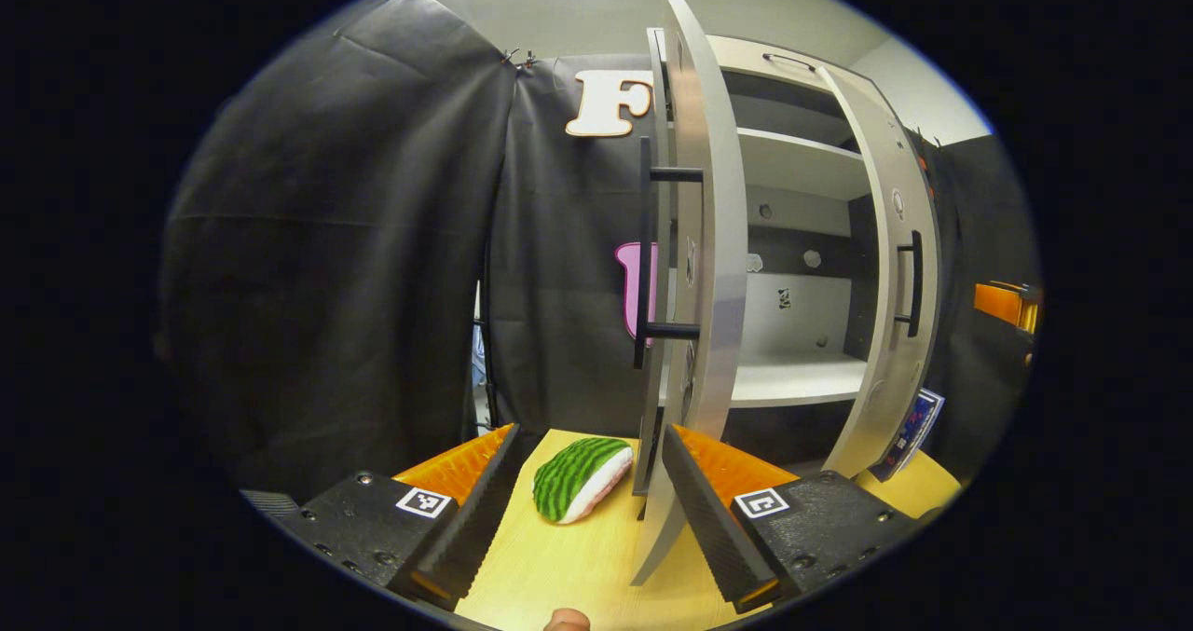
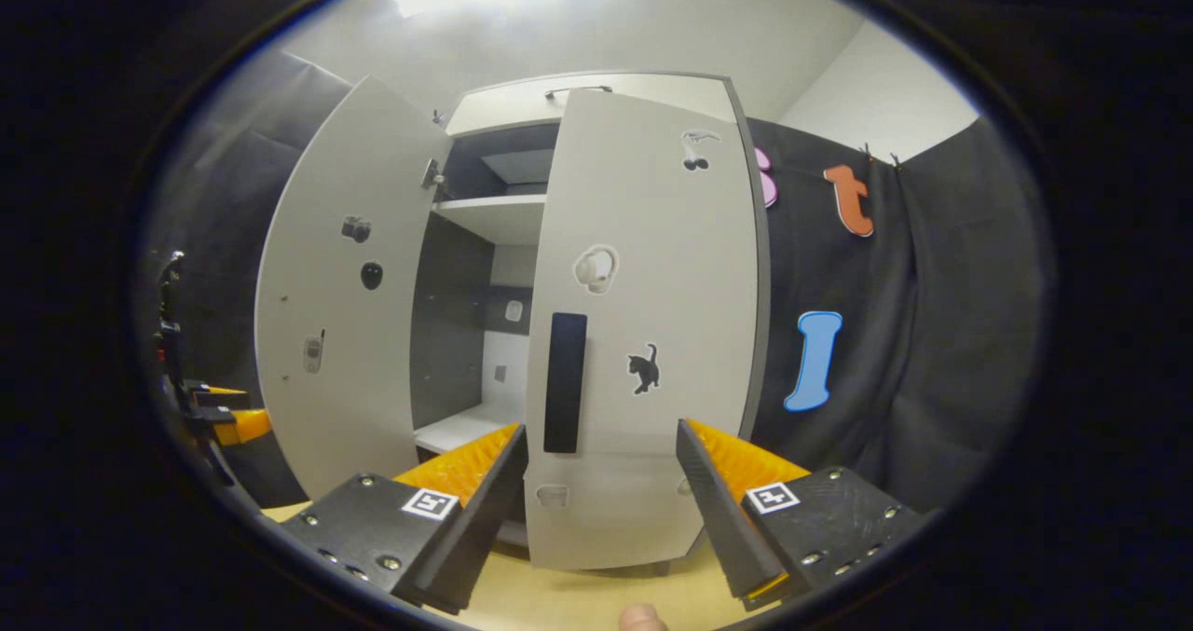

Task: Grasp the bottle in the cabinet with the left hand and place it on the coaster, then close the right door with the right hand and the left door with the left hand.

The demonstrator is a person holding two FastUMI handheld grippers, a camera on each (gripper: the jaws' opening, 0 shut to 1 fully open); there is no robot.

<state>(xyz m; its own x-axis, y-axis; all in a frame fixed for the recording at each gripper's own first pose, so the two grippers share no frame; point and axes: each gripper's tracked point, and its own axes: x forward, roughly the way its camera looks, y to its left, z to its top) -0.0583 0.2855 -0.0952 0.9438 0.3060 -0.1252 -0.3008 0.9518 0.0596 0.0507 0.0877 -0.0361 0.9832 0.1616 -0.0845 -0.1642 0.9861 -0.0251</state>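
Both tools gape empty: the left tool (image 1: 587,528) faces the grey left door's (image 1: 694,267) edge at 12 o'clock, the right tool (image 2: 596,519) the half-open right door (image 2: 652,333).

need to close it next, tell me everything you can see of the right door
The right door is a pale grey flat panel, tall, with a dark edge on its hinge side. It stands partly open, its front facing the right gripper, whose open fingers sit apart from it. A black vertical handle sits near its free edge. Stickers dot the front, among them a black cat. Nothing touches it.
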